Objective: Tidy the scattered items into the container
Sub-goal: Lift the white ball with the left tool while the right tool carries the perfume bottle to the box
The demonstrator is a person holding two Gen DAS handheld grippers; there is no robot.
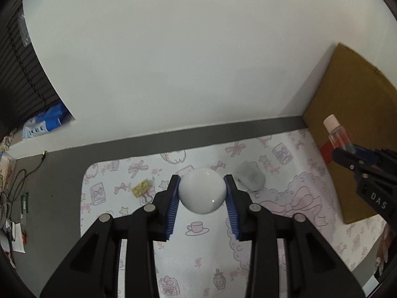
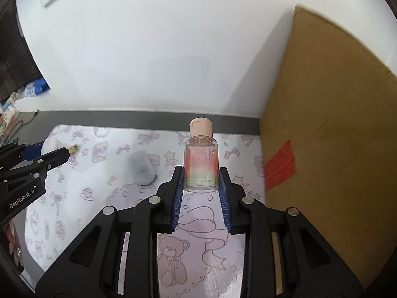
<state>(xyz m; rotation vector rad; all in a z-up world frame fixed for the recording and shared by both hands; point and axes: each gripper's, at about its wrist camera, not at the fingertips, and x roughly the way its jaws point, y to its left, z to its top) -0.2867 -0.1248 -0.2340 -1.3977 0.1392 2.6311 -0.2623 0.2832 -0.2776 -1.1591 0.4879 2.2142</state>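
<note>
My left gripper (image 1: 201,186) is shut on a glossy white ball (image 1: 202,190) and holds it above the patterned mat (image 1: 198,260). My right gripper (image 2: 200,176) is shut on a clear bottle with a pink cap (image 2: 200,159), held upright above the mat (image 2: 99,173); the bottle also shows in the left wrist view (image 1: 338,134). A brown cardboard box (image 2: 330,129) stands at the right, also in the left wrist view (image 1: 352,124). A frosted grey cup (image 1: 250,176) lies on its side on the mat, also in the right wrist view (image 2: 142,167). A small gold clip (image 1: 141,188) lies on the mat at the left.
A white wall stands behind the mat. The dark grey tabletop (image 1: 54,198) extends left, with cables and small clutter at its far left edge. A blue package (image 1: 42,124) lies at the back left. The left gripper shows at the left of the right wrist view (image 2: 49,159).
</note>
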